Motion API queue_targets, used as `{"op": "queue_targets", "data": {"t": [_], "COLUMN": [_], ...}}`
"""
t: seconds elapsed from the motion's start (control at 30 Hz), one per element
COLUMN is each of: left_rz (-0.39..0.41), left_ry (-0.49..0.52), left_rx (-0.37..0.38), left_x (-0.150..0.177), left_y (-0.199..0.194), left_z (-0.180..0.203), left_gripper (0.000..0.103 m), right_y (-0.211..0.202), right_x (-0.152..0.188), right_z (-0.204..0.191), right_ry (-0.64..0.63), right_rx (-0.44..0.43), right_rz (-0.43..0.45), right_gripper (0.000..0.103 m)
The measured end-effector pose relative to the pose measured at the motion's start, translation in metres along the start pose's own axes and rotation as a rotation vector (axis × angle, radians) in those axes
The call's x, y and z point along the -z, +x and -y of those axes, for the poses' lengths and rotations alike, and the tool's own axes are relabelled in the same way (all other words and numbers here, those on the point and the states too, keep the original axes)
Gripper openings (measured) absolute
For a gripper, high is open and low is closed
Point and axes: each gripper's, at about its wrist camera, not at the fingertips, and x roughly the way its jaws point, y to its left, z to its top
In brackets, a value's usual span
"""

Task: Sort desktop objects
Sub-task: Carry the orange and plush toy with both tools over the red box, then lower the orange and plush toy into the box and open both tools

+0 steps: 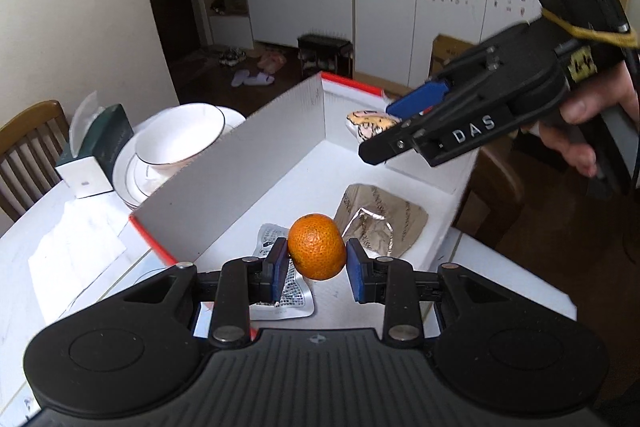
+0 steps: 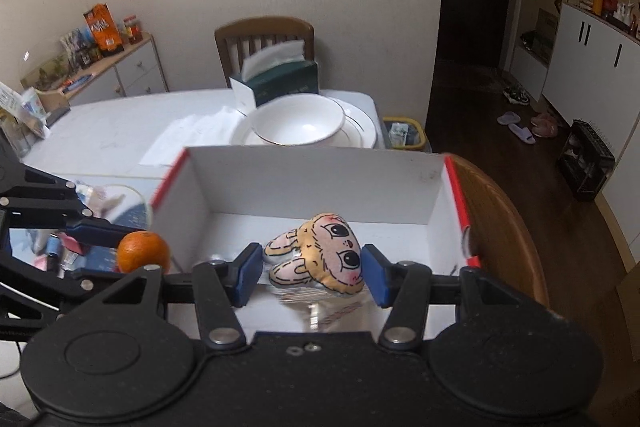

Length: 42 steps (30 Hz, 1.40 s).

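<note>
- Over the white box (image 1: 280,131) with the red rim, both claws hang with something between their pads, so the sorting looks well under way but not finished.
- Already on the box floor are a crumpled silver packet (image 1: 380,223) and a flat foil pouch (image 1: 288,291) under the left claw; those two count as done, by my judgement.
- Left claw (image 1: 318,269): nearly closed, blue pads pressed on either side of the orange (image 1: 317,246), which is carried clear of the floor, above the near end of the box.
- Right claw (image 2: 312,273): about half open, closed on the soft rabbit-face toy (image 2: 320,255). The pads sit at its ears and cheek. From the left wrist view the toy (image 1: 370,125) appears held above the far end of the box, though its underside is hidden, so it may be touching the floor.
- Left to do for these two: lower and let go of the orange and the toy inside the box.
- Outside the box, the table (image 2: 112,131) carries a bowl (image 2: 298,121) on plates, a tissue box (image 2: 280,83) and some papers.
- At the table's near left corner a blurred clutter of small items (image 2: 60,251) shows in the right wrist view; whether these belong in the box I cannot tell.
</note>
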Motion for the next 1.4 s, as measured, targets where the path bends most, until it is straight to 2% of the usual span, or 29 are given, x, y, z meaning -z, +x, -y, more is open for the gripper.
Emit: {"op": "queue_targets", "data": {"t": [0.23, 0.5, 0.87, 1.13, 1.4], "left_rz": [-0.079, -0.147, -0.273, -0.336, -0.374], "left_ry": [0.032, 0.019, 0.001, -0.015, -0.019], "left_rx": [0.008, 0.036, 0.067, 0.104, 0.103], "left_x": [-0.006, -0.006, -0.008, -0.008, -0.011], "left_y": [0.034, 0.062, 0.095, 0.109, 0.118], "left_z": [0.002, 0.0, -0.005, -0.007, -0.007], "left_gripper": [0.03, 0.03, 0.03, 0.03, 0.03], "right_y": [0.036, 0.073, 0.114, 0.131, 0.133], "right_x": [-0.01, -0.016, -0.019, -0.014, -0.009], "right_z": [0.016, 0.018, 0.019, 0.017, 0.011], "right_ry": [0.012, 0.015, 0.036, 0.035, 0.024], "right_rx": [0.003, 0.004, 0.052, 0.075, 0.07], "right_rz": [-0.062, -0.112, -0.255, -0.32, -0.333], "right_gripper": [0.053, 0.053, 0.053, 0.053, 0.053]}}
